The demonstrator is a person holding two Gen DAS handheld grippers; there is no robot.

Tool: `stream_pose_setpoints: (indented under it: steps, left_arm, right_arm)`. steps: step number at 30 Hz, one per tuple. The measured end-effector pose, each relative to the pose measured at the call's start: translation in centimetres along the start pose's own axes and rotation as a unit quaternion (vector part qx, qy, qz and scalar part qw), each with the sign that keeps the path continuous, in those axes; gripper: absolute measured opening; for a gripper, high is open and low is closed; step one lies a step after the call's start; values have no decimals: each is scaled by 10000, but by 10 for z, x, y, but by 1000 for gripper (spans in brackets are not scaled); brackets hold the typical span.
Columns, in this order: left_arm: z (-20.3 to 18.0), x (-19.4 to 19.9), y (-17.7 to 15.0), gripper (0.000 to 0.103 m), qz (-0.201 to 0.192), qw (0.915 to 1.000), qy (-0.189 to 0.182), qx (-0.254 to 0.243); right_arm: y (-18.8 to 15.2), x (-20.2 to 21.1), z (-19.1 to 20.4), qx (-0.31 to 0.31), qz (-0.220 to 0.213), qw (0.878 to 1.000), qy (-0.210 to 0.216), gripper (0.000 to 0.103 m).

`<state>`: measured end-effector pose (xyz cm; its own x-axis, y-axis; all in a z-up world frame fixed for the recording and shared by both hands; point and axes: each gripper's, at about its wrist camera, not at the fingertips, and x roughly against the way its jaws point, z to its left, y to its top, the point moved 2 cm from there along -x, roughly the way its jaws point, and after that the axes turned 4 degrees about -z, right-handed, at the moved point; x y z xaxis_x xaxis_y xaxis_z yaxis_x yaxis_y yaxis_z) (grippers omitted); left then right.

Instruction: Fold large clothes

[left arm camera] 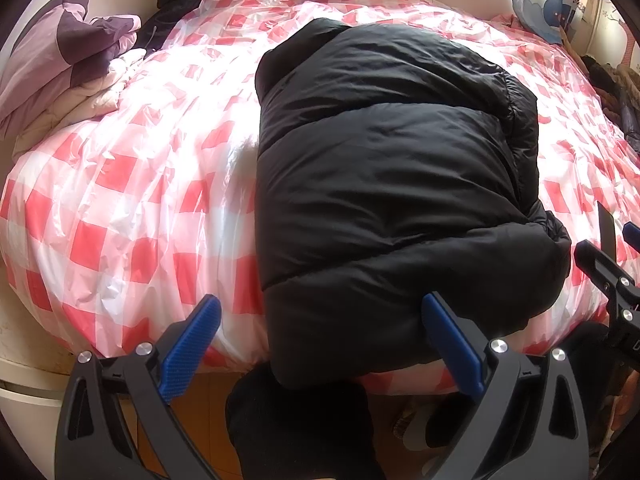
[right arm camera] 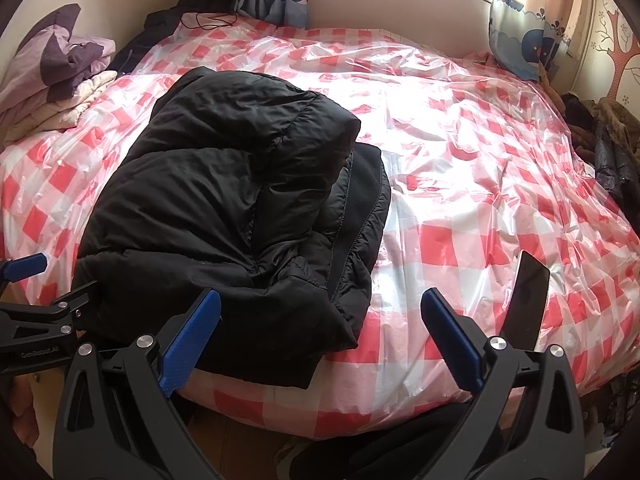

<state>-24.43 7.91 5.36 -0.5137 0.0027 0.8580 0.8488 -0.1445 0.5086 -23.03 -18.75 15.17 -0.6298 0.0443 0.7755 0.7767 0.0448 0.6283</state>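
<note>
A black puffer jacket (left arm camera: 384, 184) lies folded into a bulky bundle on a bed covered with a red-and-white checked plastic sheet (left arm camera: 120, 184). It also shows in the right wrist view (right arm camera: 232, 208), left of centre. My left gripper (left arm camera: 320, 320) is open and empty, above the bundle's near edge at the foot of the bed. My right gripper (right arm camera: 320, 316) is open and empty, just right of the jacket's near corner. The right gripper also shows at the right edge of the left wrist view (left arm camera: 612, 276). The left gripper shows at the left edge of the right wrist view (right arm camera: 36, 300).
A dark phone (right arm camera: 526, 300) lies on the checked sheet (right arm camera: 480, 184) near my right finger. Folded purple and white bedding (right arm camera: 56, 76) is piled at the far left. Dark clothes (right arm camera: 612, 148) lie at the right edge. Curtains (right arm camera: 524, 28) and a wall stand behind the bed.
</note>
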Motion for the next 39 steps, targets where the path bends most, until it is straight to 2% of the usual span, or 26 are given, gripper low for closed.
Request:
stream_pose_setpoints:
  steps: [6, 9, 18, 33, 39]
  left_arm:
    - [-1, 1, 1, 96, 0, 10000, 9, -7]
    - [-2, 1, 2, 96, 1, 10000, 30, -20]
    - [-6, 3, 3, 96, -55, 9999, 86, -94]
    - [-4, 4, 2, 96, -104, 9999, 63, -55]
    - [-6, 1, 3, 96, -24, 9997, 217, -142]
  right_arm:
    - [1, 0, -1, -24, 5, 10000, 45, 97]
    - [1, -1, -4, -189, 62, 9995, 243, 97]
    - [0, -9, -8, -407, 175, 9981, 420, 97]
    - [2, -14, 4, -344, 192, 9981, 463, 97]
    - [2, -15, 7, -327, 193, 9982, 474, 97]
